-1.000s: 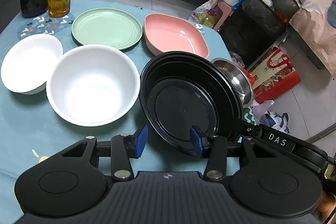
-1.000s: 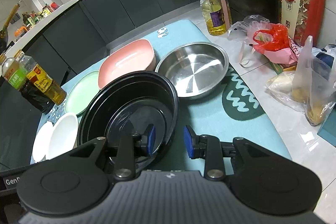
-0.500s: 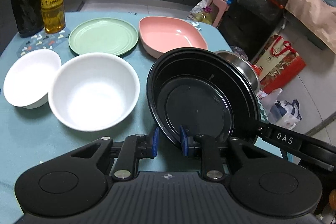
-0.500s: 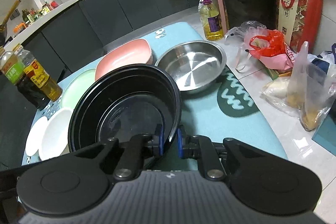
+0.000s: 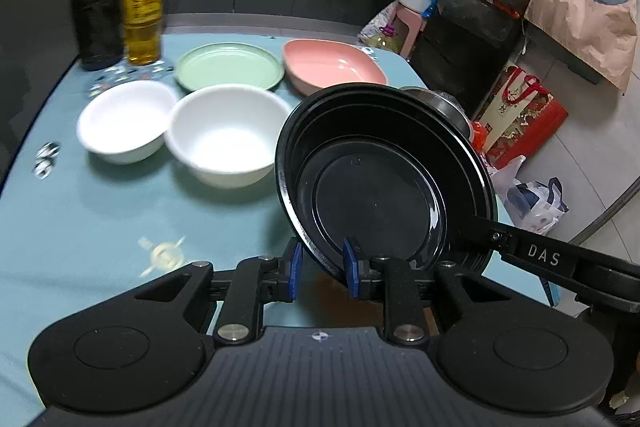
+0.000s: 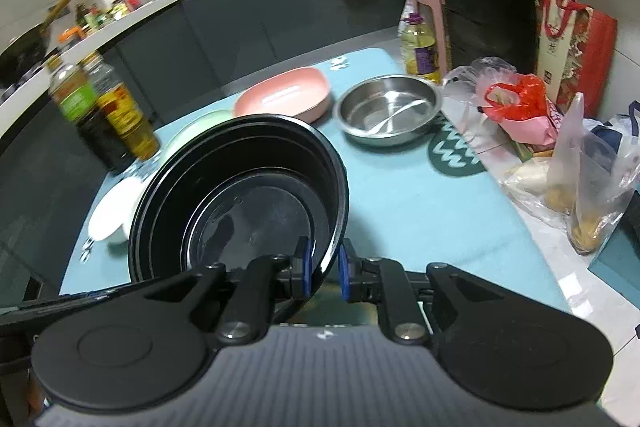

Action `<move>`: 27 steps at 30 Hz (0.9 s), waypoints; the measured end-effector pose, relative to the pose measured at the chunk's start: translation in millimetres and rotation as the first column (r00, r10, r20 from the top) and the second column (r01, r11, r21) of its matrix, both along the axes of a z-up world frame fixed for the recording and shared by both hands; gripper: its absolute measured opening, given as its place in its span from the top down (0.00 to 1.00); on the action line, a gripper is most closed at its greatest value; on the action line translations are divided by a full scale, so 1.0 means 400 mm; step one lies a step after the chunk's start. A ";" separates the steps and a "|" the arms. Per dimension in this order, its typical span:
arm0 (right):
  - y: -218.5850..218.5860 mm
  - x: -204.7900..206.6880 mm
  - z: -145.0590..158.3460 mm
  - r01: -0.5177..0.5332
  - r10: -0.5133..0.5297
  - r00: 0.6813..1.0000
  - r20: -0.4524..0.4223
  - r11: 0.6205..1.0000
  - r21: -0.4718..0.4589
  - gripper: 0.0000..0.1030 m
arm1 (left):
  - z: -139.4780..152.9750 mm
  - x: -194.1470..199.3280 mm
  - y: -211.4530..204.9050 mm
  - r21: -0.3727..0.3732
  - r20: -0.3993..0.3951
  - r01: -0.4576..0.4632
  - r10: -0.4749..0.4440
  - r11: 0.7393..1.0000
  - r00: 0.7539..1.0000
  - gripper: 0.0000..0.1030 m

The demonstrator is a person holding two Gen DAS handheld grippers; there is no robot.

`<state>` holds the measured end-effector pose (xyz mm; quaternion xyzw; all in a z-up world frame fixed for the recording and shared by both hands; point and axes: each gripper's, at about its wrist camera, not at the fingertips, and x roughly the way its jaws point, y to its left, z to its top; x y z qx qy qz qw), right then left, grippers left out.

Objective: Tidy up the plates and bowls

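With both grippers, left gripper [image 5: 320, 269] and right gripper [image 6: 323, 269], clamped on its rim, black bowl [image 5: 380, 183] looks stiff, light, slippery.

Both grippers have closed from open jaws onto the black bowl [image 5: 380, 187]: the left gripper [image 5: 322, 271] clamps its near rim, the right gripper [image 6: 323, 271] its right rim. The bowl, formerly flat on the table [image 5: 100, 219], now tilts, lifted clear.
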<state>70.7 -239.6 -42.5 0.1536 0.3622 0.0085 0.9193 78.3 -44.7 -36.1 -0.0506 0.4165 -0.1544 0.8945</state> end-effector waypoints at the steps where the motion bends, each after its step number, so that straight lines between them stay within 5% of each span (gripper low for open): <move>1: 0.010 -0.011 0.001 -0.010 0.010 1.000 0.000 1.000 -0.002 0.89 | 0.002 -0.017 0.015 -0.001 0.003 -0.006 0.006 1.000 1.000 0.80; 14: 0.150 -0.104 0.008 -0.151 0.152 0.988 0.004 0.988 -0.014 0.87 | 0.011 -0.167 0.167 -0.010 0.024 -0.105 0.105 0.994 0.994 0.80; 27: 0.224 -0.130 -0.011 -0.210 0.209 0.978 -0.026 0.977 -0.045 0.86 | -0.015 -0.194 0.226 0.000 0.004 -0.153 0.153 0.988 0.988 0.80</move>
